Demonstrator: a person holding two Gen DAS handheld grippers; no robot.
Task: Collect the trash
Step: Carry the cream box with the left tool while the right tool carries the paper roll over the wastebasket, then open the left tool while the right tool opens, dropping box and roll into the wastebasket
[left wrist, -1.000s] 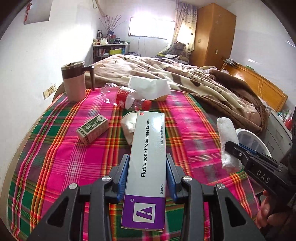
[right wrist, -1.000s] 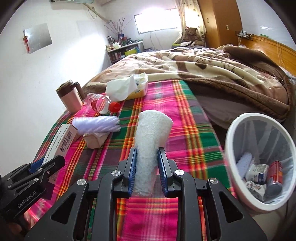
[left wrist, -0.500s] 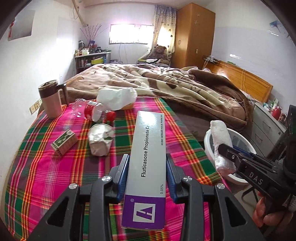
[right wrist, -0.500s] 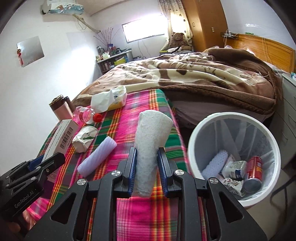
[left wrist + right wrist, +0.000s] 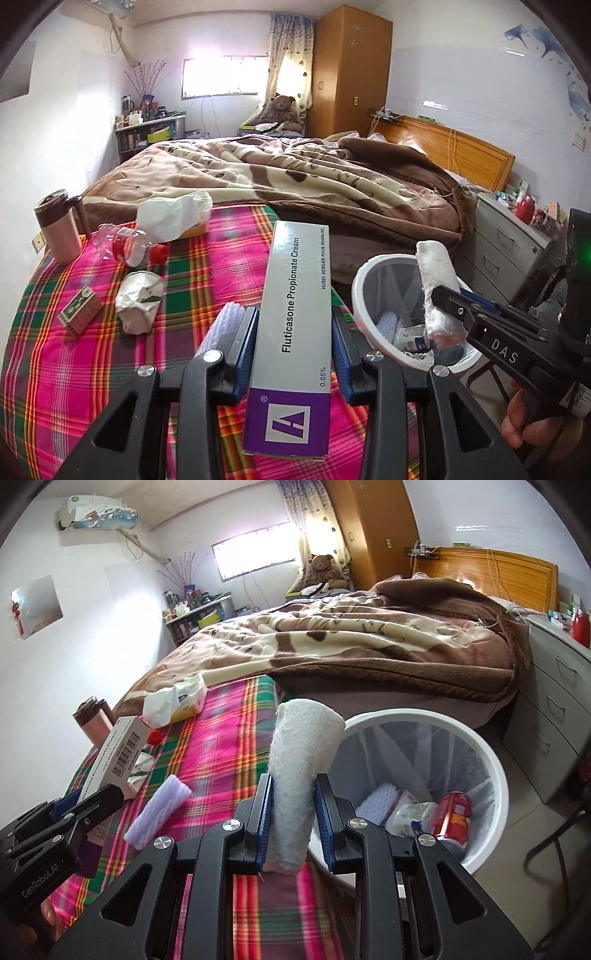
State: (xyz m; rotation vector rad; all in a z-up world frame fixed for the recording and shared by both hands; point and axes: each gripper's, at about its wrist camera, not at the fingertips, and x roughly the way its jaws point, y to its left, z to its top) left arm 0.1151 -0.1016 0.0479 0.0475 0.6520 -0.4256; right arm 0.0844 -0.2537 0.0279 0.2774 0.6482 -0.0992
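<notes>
Left wrist view: the left gripper [image 5: 294, 334] has its jaws closed on a long cream box [image 5: 293, 321], which points away over the plaid sheet [image 5: 229, 258]. A lilac roll [image 5: 221, 325] lies on the sheet just left of the left finger. Farther left lie a crumpled cup [image 5: 138, 301] and a small green box [image 5: 79, 310]; beyond them a clear bottle [image 5: 127, 243] with a red cap, a tissue pack [image 5: 173, 216] and a mug [image 5: 59, 230]. To the right, the right gripper [image 5: 439, 295] holds a white roll [image 5: 439, 291] over the white bin [image 5: 364, 291], which stands off the bed's right edge.

Right wrist view: the right gripper [image 5: 293, 805] has its jaws clamped on the white roll [image 5: 301, 768], upright between the blue pads [image 5: 327, 812]. The bin [image 5: 480, 760] is just right of it and near, holding a red can [image 5: 452, 814], a white wrapper [image 5: 412, 814] and a lilac pad [image 5: 376, 799]. On the sheet [image 5: 221, 753] to the left lies the lilac roll [image 5: 159, 816]. The left gripper [image 5: 92, 801] at near left grips the cream box [image 5: 116, 760]. The brown blanket [image 5: 369, 642] covers the far bed.
</notes>
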